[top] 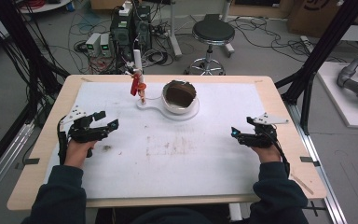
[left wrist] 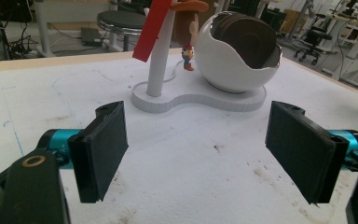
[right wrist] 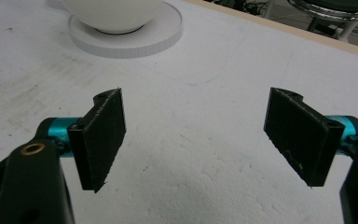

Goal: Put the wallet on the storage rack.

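Holding both tools above the stained white mat [top: 177, 158], we keep the left gripper [top: 106, 119] and right gripper [top: 240, 132] spread wide, flat black pads gripping nothing. Ahead, at the mat's far middle, sits a glossy white eggshell-shaped bowl [top: 179, 97] on a white base, beside a post with a small figurine [top: 138, 86]. We read no writing.

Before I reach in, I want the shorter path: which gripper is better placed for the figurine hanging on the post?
Left. The left gripper sits nearer the figurine, jaws open toward it.
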Demonstrator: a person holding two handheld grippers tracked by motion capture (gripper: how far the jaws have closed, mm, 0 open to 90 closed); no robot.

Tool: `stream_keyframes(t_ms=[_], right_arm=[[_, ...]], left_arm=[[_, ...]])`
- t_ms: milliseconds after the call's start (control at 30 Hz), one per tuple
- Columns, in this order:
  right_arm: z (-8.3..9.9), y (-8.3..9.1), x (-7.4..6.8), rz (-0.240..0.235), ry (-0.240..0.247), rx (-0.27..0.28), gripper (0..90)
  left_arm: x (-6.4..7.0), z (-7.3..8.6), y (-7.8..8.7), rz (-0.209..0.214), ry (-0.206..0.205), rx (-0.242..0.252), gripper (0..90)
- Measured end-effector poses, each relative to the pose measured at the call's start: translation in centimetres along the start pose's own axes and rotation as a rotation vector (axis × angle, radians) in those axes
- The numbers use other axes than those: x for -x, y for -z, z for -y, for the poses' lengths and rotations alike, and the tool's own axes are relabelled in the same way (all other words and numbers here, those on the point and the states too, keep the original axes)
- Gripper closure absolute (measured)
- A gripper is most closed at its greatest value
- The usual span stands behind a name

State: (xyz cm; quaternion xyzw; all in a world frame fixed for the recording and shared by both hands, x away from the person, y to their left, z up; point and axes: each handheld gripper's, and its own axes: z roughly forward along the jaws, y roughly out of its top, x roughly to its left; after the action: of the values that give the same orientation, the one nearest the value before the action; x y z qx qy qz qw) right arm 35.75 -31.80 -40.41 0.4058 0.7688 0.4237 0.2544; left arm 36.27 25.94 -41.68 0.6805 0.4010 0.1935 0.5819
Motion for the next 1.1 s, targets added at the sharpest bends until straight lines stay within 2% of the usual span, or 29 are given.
stream_keyframes(t_ms=[267, 533, 1100], right_arm=[[0.46, -0.18, 0.44, 0.006, -0.024, -0.009, 21.0], [0.35, -0.11, 0.15, 0.009, -0.008, -0.001, 21.0], [0.45, -0.44, 0.07, 0.001, -0.010, -0.011, 21.0]], left_arm=[[0.06, 0.02, -0.04, -0.007, -0.003, -0.002, 20.7], [0.09, -0.01, 0.02, 0.001, -0.003, -0.003, 20.7], [0.08, 0.02, -0.01, 0.006, -0.004, -0.004, 20.7]])
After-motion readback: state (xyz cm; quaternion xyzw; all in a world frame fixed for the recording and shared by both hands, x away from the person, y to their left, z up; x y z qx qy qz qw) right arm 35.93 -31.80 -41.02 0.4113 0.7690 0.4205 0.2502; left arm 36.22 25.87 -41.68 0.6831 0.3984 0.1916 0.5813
